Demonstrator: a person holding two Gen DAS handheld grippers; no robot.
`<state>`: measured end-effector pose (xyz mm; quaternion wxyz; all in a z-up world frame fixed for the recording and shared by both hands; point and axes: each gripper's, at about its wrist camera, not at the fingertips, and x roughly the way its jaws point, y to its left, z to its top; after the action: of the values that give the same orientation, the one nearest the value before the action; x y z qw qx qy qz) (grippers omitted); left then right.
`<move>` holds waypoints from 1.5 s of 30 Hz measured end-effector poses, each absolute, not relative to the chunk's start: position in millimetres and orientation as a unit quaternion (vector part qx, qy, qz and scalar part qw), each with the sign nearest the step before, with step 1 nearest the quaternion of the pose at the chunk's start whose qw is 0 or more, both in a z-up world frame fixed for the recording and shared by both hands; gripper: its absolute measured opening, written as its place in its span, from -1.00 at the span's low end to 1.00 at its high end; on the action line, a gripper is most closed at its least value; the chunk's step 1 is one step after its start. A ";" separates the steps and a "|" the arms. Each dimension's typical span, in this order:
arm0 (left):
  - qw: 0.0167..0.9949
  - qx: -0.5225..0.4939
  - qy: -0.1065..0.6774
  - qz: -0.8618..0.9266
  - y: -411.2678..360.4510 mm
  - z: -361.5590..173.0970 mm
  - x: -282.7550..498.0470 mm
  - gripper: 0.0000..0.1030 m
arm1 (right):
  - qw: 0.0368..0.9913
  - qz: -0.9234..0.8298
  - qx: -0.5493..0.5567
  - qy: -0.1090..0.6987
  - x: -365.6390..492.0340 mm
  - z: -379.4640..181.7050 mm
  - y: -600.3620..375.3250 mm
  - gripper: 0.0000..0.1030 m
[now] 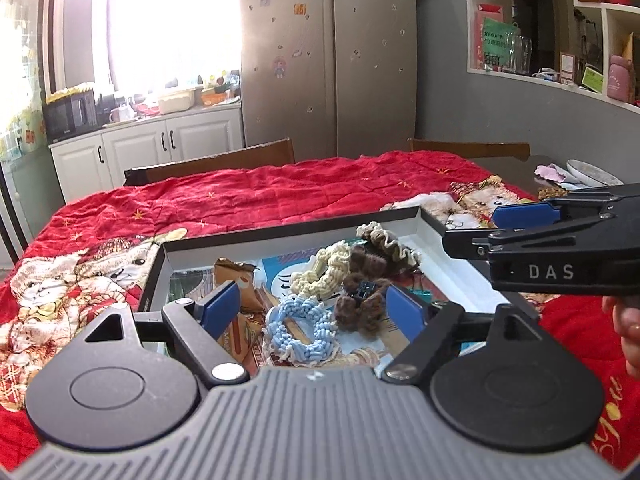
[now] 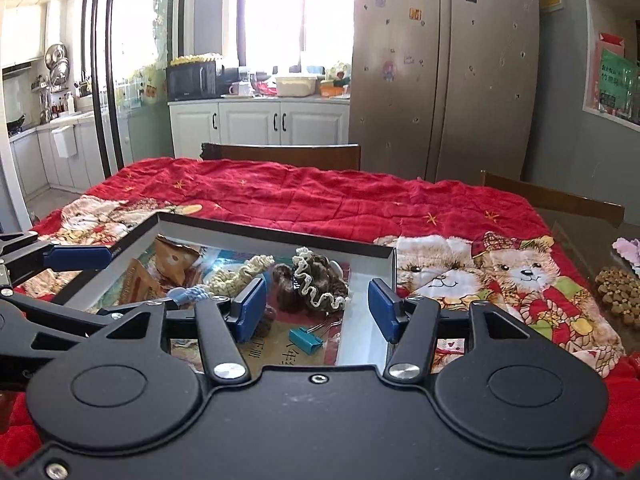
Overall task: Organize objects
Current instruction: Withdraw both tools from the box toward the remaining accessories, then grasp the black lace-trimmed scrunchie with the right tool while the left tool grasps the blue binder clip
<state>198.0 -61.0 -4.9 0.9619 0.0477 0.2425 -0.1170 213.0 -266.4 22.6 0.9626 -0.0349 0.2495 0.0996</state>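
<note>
A shallow box tray (image 1: 280, 233) (image 2: 276, 237) with a black rim and white walls lies on the red bear-print blanket (image 1: 240, 192). Inside it are a blue scrunchie (image 1: 304, 330) (image 2: 192, 293), a cream scrunchie (image 1: 320, 276) (image 2: 240, 272), a brown ruffled scrunchie (image 1: 386, 242) (image 2: 316, 280), a brown furry hair claw (image 1: 360, 302), snack packets (image 1: 234, 276) (image 2: 172, 258) and a teal binder clip (image 2: 306, 340). My left gripper (image 1: 314, 306) hovers open above the blue scrunchie and the claw, touching neither. My right gripper (image 2: 316, 312) is open over the tray's near right part, holding nothing.
Two wooden chairs (image 1: 212, 164) (image 2: 552, 200) stand at the table's far side, with a fridge (image 1: 328, 56) behind. A pile of kibble (image 2: 618, 294) and a plate (image 1: 592, 172) sit on bare table at the right. A person's hand (image 1: 630, 322) shows at the right edge.
</note>
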 end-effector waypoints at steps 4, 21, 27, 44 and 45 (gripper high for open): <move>0.963 0.051 0.235 -0.118 -59.7 2.9 188.7 0.75 | 0.965 0.103 -0.035 0.240 199.4 31.1 -268.2 0.09; 0.969 0.066 0.202 -0.127 -56.3 25.7 150.0 0.80 | 0.968 0.115 -0.045 0.217 146.2 54.2 -277.0 0.26; 0.970 0.067 0.195 -0.125 -49.4 29.3 136.0 0.85 | 0.967 0.122 -0.050 0.219 130.5 55.4 -278.0 0.28; 0.967 0.058 0.215 -0.124 -31.8 13.4 104.2 0.89 | 0.956 0.131 -0.057 0.255 104.1 23.8 -273.0 0.28; 0.966 0.057 0.218 -0.124 -31.7 11.0 104.0 0.90 | 0.955 0.133 -0.056 0.260 105.0 19.7 -272.4 0.28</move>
<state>104.0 -31.7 11.0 0.9663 0.0570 0.2179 -0.1243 105.0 -272.4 19.7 0.9548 -0.0563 0.2601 0.1326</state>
